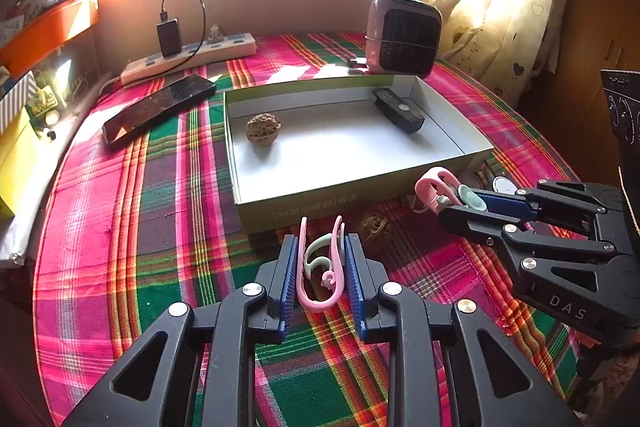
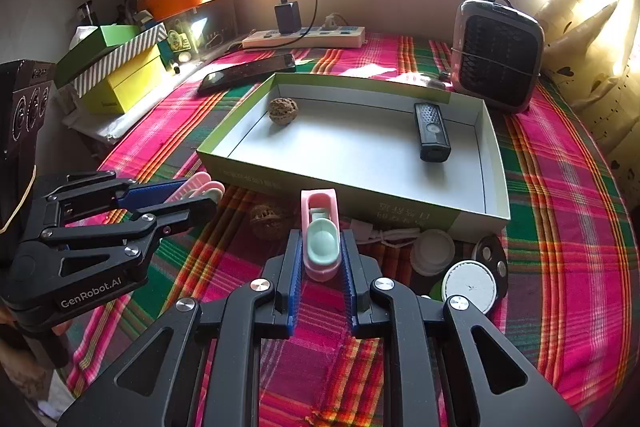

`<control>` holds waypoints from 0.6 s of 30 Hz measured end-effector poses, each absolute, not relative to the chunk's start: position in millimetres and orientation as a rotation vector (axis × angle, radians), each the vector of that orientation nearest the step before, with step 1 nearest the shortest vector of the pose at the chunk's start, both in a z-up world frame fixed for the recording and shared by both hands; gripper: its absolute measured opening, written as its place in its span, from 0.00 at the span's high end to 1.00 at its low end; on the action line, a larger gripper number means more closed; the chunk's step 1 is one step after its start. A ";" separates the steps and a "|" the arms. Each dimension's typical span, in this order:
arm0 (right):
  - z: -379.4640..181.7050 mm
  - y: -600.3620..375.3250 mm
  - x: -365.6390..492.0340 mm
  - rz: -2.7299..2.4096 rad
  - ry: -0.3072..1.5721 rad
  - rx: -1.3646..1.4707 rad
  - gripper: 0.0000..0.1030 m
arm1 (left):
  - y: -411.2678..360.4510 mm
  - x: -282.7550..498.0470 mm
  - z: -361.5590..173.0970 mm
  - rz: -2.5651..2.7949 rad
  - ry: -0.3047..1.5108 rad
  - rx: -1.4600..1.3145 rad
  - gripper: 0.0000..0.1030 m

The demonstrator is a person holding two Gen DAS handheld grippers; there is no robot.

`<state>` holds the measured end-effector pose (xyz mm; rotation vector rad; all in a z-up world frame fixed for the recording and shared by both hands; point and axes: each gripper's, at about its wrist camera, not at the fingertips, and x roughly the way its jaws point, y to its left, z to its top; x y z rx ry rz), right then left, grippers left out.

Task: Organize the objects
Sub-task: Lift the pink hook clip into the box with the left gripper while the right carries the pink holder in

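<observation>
Each gripper holds a pink and mint-green clip over the plaid tablecloth. My left gripper (image 1: pixel 322 247) is shut on one clip (image 1: pixel 318 305), whose pink prongs stick up past the blue pads. My right gripper (image 2: pixel 321 239) is shut on the other clip (image 2: pixel 320 243), seen end-on. Both hover just in front of an open green-rimmed box (image 1: pixel 304 203). Inside the box lie a walnut (image 1: pixel 261 129) and a black rectangular device (image 1: pixel 398 109). A second walnut (image 1: pixel 374 227) lies on the cloth by the box's front wall, between the two grippers. The left gripper (image 2: pixel 200 193) also shows in the right wrist view.
A dark phone (image 1: pixel 160 107) and a power strip (image 1: pixel 188 57) with a charger lie behind the box on the left. A small heater (image 1: pixel 402 35) stands behind it on the right. Round lids and a white cup (image 2: pixel 434 253) sit by the box's near right corner. Boxes (image 2: pixel 120 75) pile at the far left.
</observation>
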<state>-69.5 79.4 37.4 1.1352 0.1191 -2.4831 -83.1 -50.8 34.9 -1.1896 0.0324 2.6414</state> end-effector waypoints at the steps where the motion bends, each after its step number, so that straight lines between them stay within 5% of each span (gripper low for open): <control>1: 39.0 79.7 -70.5 -2.485 0.121 1.132 0.82 | -50.8 -84.0 36.1 2.640 0.030 -1.190 0.79; 18: 57.8 83.0 -113.3 -2.479 0.109 1.131 0.82 | -50.2 -112.4 48.3 2.645 -0.015 -1.190 0.79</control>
